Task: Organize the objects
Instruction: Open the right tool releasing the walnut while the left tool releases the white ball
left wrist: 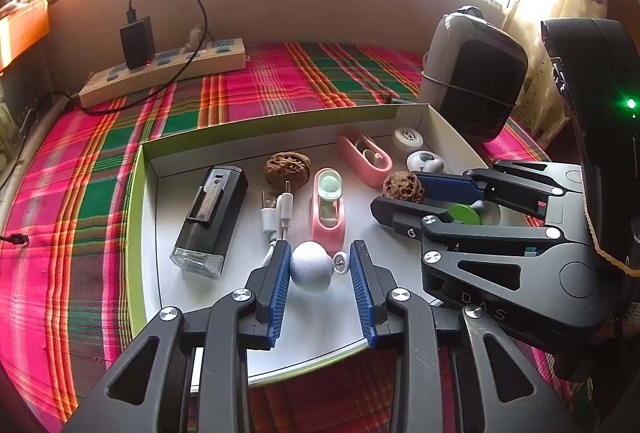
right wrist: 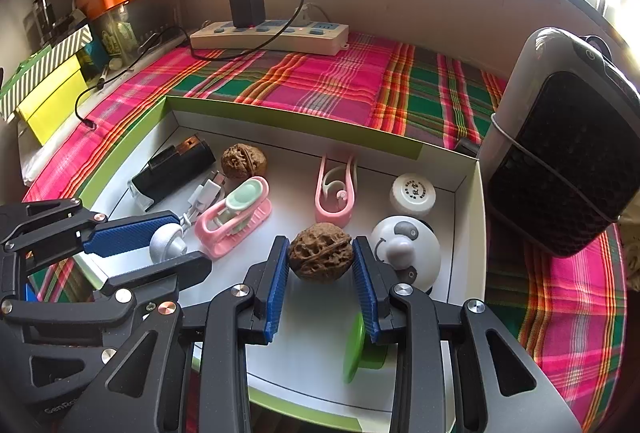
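A white tray with green rim (left wrist: 138, 201) (right wrist: 120, 153) holds small items. My left gripper (left wrist: 320, 257) (right wrist: 176, 245) is open around a grey ball with a small stem (left wrist: 311, 267) (right wrist: 166, 239); the left pad touches it, the right pad stands apart. My right gripper (right wrist: 320, 257) (left wrist: 394, 199) has both blue pads against a brown walnut (right wrist: 321, 253) (left wrist: 403, 186) that rests on the tray floor. A second walnut (left wrist: 287, 169) (right wrist: 243, 161) lies farther back. A green disc (right wrist: 356, 347) (left wrist: 464, 215) sits under the right gripper.
In the tray: black lighter-like block (left wrist: 210, 219), white cable (left wrist: 276, 217), two pink clips (left wrist: 328, 211) (left wrist: 366, 158), white cap (left wrist: 407, 139), panda toy (right wrist: 404, 247). Behind: power strip (left wrist: 164, 71), grey heater (left wrist: 474, 73), plaid cloth (right wrist: 320, 81).
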Motion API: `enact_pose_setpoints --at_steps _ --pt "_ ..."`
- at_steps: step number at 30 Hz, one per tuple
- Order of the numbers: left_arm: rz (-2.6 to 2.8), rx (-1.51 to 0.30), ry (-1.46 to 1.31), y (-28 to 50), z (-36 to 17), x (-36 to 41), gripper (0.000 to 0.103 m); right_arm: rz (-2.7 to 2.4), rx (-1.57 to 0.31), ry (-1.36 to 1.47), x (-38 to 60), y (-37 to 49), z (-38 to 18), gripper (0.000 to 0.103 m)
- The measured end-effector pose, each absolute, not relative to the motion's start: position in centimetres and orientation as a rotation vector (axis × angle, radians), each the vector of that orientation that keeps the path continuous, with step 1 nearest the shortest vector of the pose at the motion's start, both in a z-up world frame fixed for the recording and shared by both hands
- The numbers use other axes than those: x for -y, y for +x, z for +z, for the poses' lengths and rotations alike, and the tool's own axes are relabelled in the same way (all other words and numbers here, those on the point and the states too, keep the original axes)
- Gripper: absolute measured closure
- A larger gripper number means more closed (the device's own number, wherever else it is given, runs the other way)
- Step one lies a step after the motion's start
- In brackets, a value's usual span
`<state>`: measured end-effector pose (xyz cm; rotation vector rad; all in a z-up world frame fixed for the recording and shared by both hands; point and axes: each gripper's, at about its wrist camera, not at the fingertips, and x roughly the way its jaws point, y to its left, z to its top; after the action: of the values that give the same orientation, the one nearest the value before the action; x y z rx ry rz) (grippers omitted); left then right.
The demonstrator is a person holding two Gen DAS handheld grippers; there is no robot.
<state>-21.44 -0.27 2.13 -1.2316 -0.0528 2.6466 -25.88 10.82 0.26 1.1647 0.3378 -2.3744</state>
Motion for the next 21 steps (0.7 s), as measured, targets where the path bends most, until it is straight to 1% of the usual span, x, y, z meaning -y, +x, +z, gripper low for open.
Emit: enact_pose_setpoints --at_steps 21 --pt "2.647 0.052 -1.232 -21.41 2.02 0.27 0.075 -2.378 -0.349 1.167 -10.67 -25.92 0.08 0.070"
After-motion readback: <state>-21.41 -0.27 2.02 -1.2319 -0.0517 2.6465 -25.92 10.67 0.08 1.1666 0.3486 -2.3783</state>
